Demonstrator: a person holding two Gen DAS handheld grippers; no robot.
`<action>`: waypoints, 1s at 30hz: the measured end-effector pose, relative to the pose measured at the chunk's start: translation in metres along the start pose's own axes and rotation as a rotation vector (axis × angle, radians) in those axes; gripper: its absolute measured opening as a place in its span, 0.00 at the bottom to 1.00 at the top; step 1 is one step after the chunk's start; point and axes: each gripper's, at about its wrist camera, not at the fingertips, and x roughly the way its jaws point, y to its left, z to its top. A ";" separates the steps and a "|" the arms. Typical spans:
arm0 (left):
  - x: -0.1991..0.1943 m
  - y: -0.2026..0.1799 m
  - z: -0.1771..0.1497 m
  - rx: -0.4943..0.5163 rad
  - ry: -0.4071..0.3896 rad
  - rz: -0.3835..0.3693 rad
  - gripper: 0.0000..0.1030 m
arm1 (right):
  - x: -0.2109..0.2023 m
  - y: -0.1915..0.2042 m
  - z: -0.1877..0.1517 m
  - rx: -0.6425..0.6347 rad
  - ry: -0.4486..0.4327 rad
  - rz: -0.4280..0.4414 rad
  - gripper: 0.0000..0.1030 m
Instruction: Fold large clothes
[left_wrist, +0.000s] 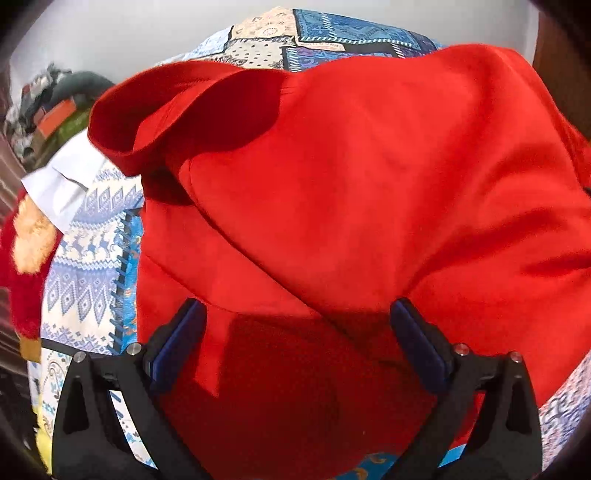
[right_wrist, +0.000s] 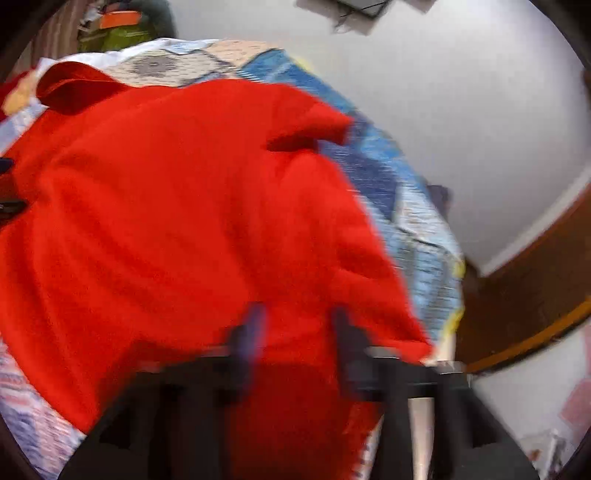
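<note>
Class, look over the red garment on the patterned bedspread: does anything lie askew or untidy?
Yes. The red garment is rumpled, and its sleeve at the far left curls up in an open loop instead of lying flat on the bedspread.

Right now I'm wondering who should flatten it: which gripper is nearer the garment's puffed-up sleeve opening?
Left. The left gripper hovers open over the red garment, with the sleeve opening ahead to its left. From the right gripper, it lies across the whole garment.

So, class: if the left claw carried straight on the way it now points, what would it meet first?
Most likely the red garment. The left claw stands open with nothing gripped, and red cloth fills the view ahead of it, over the patterned bedspread. Depth is unclear.
</note>
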 end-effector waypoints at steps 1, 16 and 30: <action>0.000 -0.001 -0.001 -0.001 -0.003 0.003 1.00 | 0.001 -0.008 -0.003 0.021 0.012 0.040 0.99; -0.077 0.046 -0.022 -0.097 -0.106 -0.012 0.93 | -0.058 -0.051 -0.016 0.296 0.018 0.511 0.99; -0.078 0.085 -0.040 -0.061 -0.071 0.125 0.93 | -0.048 -0.077 -0.021 0.272 0.051 0.322 0.99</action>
